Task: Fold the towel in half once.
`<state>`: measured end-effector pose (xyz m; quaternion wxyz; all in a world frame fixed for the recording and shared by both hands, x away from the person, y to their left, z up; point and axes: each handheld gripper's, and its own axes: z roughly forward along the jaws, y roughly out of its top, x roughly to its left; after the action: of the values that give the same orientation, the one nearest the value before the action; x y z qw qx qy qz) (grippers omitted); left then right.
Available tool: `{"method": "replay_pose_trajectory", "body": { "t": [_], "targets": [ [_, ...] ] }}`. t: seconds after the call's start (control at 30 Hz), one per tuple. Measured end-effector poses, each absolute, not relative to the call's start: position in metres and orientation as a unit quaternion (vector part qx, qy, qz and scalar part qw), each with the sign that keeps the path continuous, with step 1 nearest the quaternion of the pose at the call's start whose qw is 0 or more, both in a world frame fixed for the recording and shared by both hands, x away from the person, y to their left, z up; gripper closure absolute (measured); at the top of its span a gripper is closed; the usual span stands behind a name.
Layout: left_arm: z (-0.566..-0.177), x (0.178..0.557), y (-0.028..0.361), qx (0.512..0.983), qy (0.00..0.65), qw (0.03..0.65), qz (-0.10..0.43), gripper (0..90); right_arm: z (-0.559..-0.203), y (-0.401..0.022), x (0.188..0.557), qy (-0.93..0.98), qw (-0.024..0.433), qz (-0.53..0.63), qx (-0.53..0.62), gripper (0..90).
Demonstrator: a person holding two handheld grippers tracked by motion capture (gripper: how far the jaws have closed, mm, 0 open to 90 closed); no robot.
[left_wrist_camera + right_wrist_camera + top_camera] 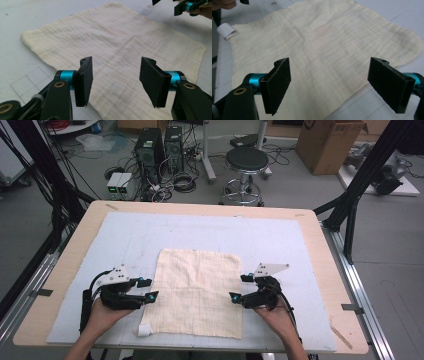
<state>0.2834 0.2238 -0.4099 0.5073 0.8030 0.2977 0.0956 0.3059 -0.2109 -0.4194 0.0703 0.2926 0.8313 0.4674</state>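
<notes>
1. On the pale blue-grey mat (125, 235) that covers the light wooden table (325, 250), a cream cloth (197, 290) lies spread flat, roughly square with soft, rounded corners.
2. The cloth's weave is a thin, crinkled gauze with a faint grid of lines and two crossing fold creases that meet near its middle.
3. At its near left corner a small white tag (144, 330) curls up into a loop.
4. The left gripper (148, 289) sits just beside the cloth's left edge, its flat black rectangular pads (85, 80) standing well apart; the cloth lies below and beyond them, and nothing is gripped.
5. The right gripper (239, 288) sits at the cloth's right edge, its rough-faced black pads (278, 82) spread wide over the fabric, and it too has hold of nothing.
6. Each gripper has matte black arms, teal metal collars behind the pads and a grey three-cornered plate on top.
7. A hand (102, 317) grasps the left gripper's body from the near side; another hand (277, 315) does the same on the right.
</notes>
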Motion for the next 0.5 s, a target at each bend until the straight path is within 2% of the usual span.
{"method": "replay_pose_trajectory", "body": {
  "t": [0.33, 0.43, 0.5],
  "targets": [
    [-0.395, 0.318, 0.216, 0.790, 0.307, 0.522, 0.097, 48.8, -0.409, -0.210, 0.331, 0.822, 0.081, 0.477, 0.300, 19.4],
    [-0.392, 0.329, 0.212, 0.791, 0.305, 0.521, 0.103, 49.4, -0.407, -0.214, 0.338, 0.819, 0.085, 0.480, 0.304, 24.0],
    [-0.389, 0.337, 0.210, 0.793, 0.304, 0.517, 0.104, 50.6, -0.406, -0.216, 0.344, 0.817, 0.085, 0.480, 0.309, 24.0]
  ]
}}
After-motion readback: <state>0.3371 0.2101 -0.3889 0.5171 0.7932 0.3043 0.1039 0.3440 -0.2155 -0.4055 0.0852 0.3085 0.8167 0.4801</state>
